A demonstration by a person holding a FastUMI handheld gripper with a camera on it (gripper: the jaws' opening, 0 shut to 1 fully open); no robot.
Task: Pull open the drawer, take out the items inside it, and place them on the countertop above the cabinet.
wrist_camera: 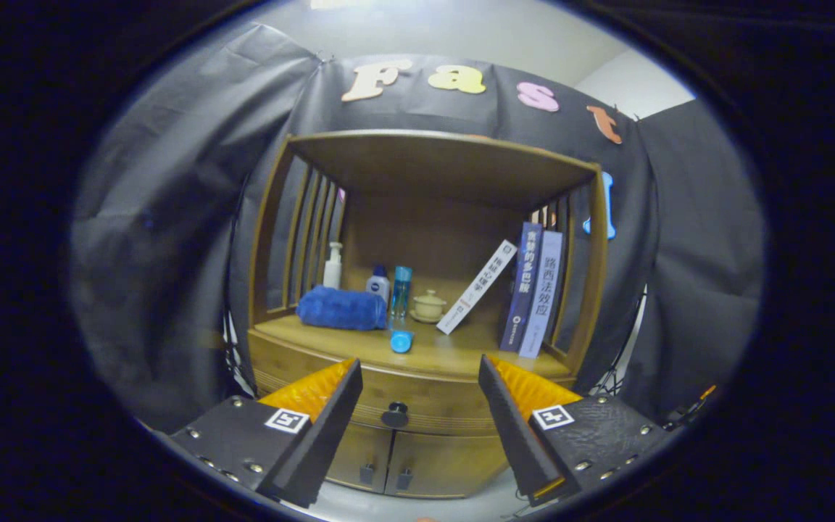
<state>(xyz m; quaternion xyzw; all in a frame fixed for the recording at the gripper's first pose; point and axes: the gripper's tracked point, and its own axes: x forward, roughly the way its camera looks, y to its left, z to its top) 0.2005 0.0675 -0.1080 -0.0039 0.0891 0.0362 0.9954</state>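
A wooden cabinet (417, 355) stands ahead of me with an open shelf above its countertop (454, 351). Under the countertop is a shut drawer (417, 395) with a dark round knob (394, 415). My gripper (420, 371) is open and holds nothing, and the knob lies between and a little beyond its fingertips. A small blue item (401, 339) lies on the countertop near its front edge. What is inside the drawer is hidden.
On the countertop sit a rolled blue towel (341, 307), a white pump bottle (333, 266), two small bottles (391, 287), a lidded cup on a saucer (428, 305) and three books (530, 293), one leaning. Two lower doors (403, 464) with dark handles sit under the drawer.
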